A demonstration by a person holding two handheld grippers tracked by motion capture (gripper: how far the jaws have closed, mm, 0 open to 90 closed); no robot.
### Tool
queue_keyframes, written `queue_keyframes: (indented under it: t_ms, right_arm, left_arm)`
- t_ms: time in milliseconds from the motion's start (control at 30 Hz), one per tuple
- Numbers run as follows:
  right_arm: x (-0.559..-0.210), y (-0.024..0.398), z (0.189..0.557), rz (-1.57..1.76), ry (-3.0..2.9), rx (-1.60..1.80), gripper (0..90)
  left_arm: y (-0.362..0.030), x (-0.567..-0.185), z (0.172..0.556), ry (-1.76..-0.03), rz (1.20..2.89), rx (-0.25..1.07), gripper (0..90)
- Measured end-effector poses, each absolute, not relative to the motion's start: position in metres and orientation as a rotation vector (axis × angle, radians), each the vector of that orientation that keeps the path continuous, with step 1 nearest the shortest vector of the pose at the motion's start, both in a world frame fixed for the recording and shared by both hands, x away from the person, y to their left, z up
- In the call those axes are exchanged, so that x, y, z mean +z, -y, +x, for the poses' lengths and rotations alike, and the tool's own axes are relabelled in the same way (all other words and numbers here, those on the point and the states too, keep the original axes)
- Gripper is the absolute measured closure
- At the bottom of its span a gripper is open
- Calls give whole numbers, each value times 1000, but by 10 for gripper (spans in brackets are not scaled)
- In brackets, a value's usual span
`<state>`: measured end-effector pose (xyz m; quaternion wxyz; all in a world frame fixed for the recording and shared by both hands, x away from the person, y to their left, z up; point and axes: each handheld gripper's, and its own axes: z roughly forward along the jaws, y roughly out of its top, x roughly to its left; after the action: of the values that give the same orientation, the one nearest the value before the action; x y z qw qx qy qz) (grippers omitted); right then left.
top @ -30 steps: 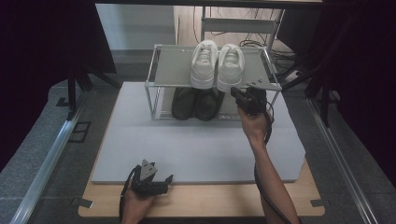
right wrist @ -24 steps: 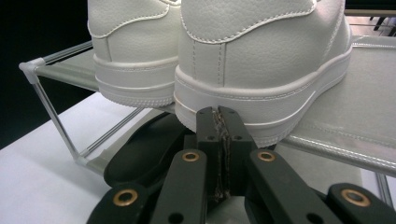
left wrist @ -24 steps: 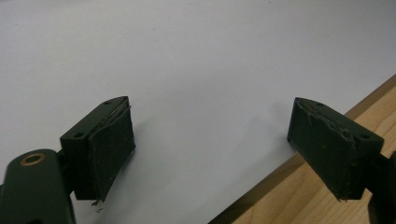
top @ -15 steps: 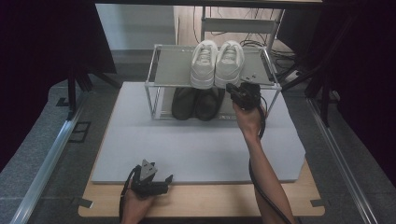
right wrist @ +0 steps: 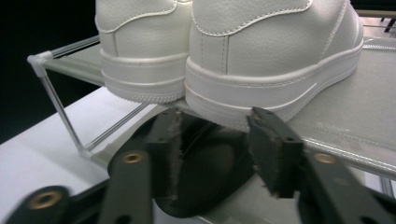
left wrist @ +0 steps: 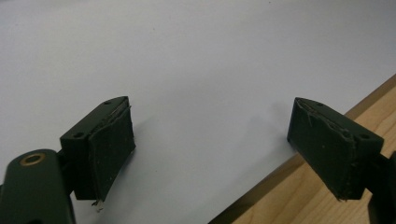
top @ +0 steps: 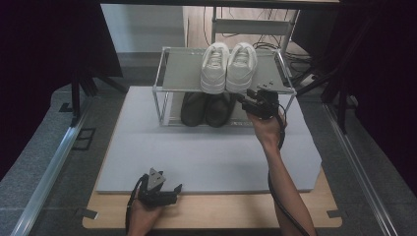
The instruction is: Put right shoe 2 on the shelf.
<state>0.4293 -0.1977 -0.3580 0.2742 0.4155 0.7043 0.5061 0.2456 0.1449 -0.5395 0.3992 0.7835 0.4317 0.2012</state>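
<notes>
At the front of the rack (top: 167, 83), the right gripper (top: 251, 101) is held up by the right-hand black shoe (top: 218, 108) on the lower shelf. In the right gripper view its jaws have just been opening and now stand partly apart, with the dark heel of that black shoe (right wrist: 205, 172) in the gap between them; the pads do not look pressed on it (motion blur on the jaw edges makes a light touch hard to rule out). Both black shoes sit side by side on the lower shelf, heels toward the person, the left one (top: 193, 108) touching its mate. Directly above, on the top shelf, stand the two white shoes (top: 228, 66), also heels forward, close together; in the right gripper view the nearer white shoe's heel (right wrist: 266, 60) hangs just over the gripper, its sole resting on the grey shelf sheet.

The rack stands at the far edge of a white mat (top: 206, 152), which lies on a wooden table (top: 221, 209).

Near the table's front edge, well apart from the rack, the left gripper (top: 162, 189) rests in the person's left hand. Its jaws are spread wide with nothing between them, over the border of mat (left wrist: 187, 70) and wood (left wrist: 299, 196).
</notes>
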Motion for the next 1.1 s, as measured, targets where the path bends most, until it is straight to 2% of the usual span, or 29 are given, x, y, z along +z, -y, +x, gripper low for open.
queue_keyframes:
  t_ms: [233, 400, 600, 1100]
  right_arm:
    - [-356, 202, 419, 1070, -1921, 1329, 329]
    - [-356, 205, 410, 1033, -1949, 1343, 276]
    - [-360, 208, 401, 1020, -1982, 1314, 159]
    - [-374, 230, 375, 980, -2021, 1248, 57]
  left_arm:
    - [-145, -539, 246, -1092, 1983, 510, 143]
    - [-145, -539, 246, -1092, 1984, 510, 143]
    - [-145, -539, 245, -1093, 1986, 510, 143]
    - [-145, -539, 245, -1093, 1983, 510, 143]
